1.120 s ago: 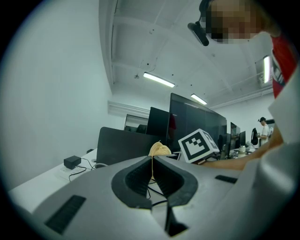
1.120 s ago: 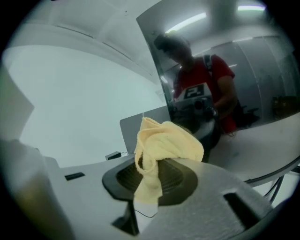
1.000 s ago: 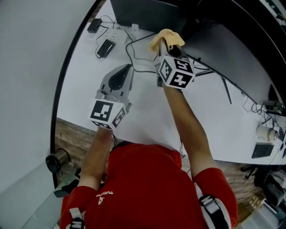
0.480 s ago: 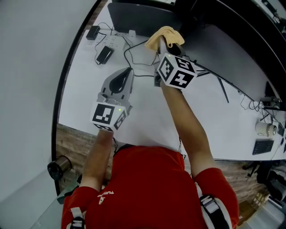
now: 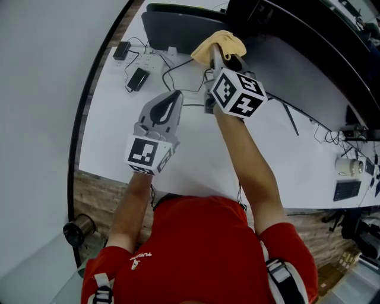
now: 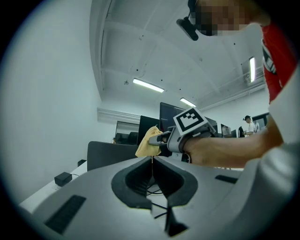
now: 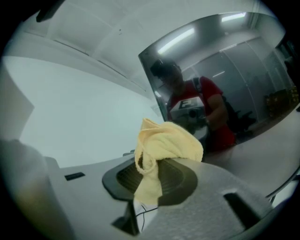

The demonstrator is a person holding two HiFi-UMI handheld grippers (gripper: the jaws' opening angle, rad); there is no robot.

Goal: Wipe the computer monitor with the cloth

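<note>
A yellow cloth (image 5: 218,44) is bunched in my right gripper (image 5: 217,58), whose jaws are shut on it. It is held up close to the dark monitor (image 5: 261,18) at the far side of the white desk (image 5: 196,148). In the right gripper view the cloth (image 7: 164,147) hangs from the jaws in front of the glossy monitor screen (image 7: 225,70), which reflects the person. My left gripper (image 5: 168,104) hovers over the desk to the left, its jaws shut with nothing between them. The left gripper view shows the cloth (image 6: 149,143) and right gripper (image 6: 161,138) ahead.
A power strip (image 5: 155,59), a black adapter (image 5: 136,78) and a second adapter (image 5: 122,50) lie at the desk's far left, with cables (image 5: 178,74) trailing across. A dark chair back (image 5: 172,27) stands behind. A mug (image 5: 345,167) and keyboard (image 5: 347,190) sit far right.
Both grippers have shifted slightly farther toward the monitor, the right one carrying the cloth higher up the view. The grip on the cloth is unchanged.
</note>
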